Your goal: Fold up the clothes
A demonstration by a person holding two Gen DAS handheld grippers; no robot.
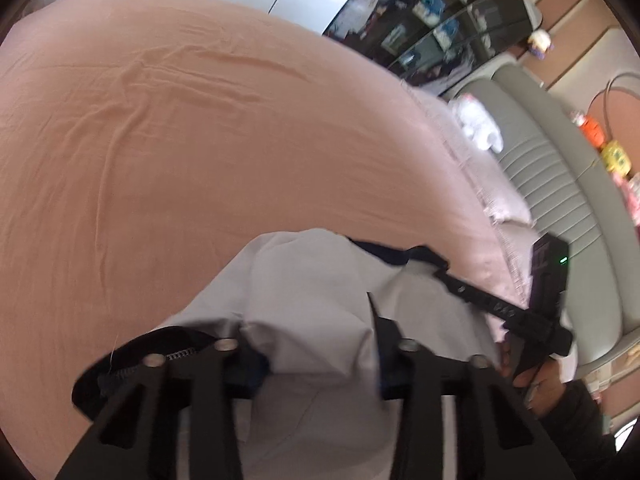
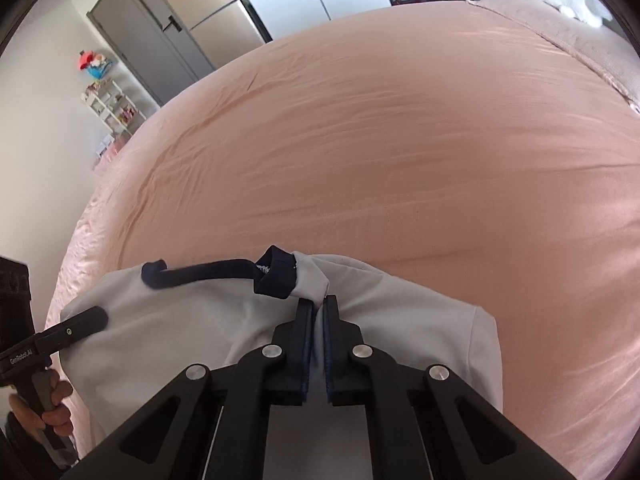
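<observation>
A pale grey garment with navy trim lies at the near edge of a bed with a pink sheet. My right gripper is shut on a pinch of the garment beside its navy collar. In the left wrist view the garment drapes over my left gripper, whose fingers stand apart with cloth bunched between and over them. A navy zipped edge shows at the left finger. The right gripper shows there at the garment's right side. The left gripper's fingertip shows in the right wrist view on the garment's left part.
A grey padded headboard with a white soft toy lies right of the bed. Dark shelves stand beyond. A grey cupboard, a fridge and a small white rack stand past the bed's far left.
</observation>
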